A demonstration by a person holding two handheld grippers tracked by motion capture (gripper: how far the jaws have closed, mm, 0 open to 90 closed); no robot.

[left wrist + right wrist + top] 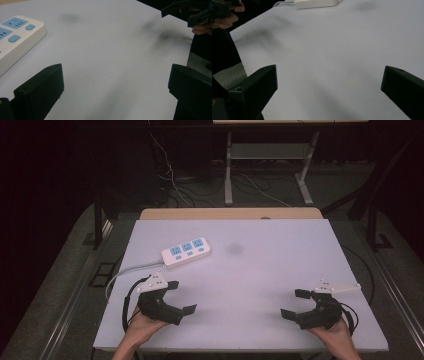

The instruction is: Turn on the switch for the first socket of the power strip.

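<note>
Power strip lies slantwise just beyond the left gripper, nearer than the right gripper; both grippers gape empty.

the power strip is cut off by the left edge of the left gripper view, and by the top edge in the right gripper view. its white cord slips under the left gripper at lower left of the high view. the socket markings are too small to read there.
</note>
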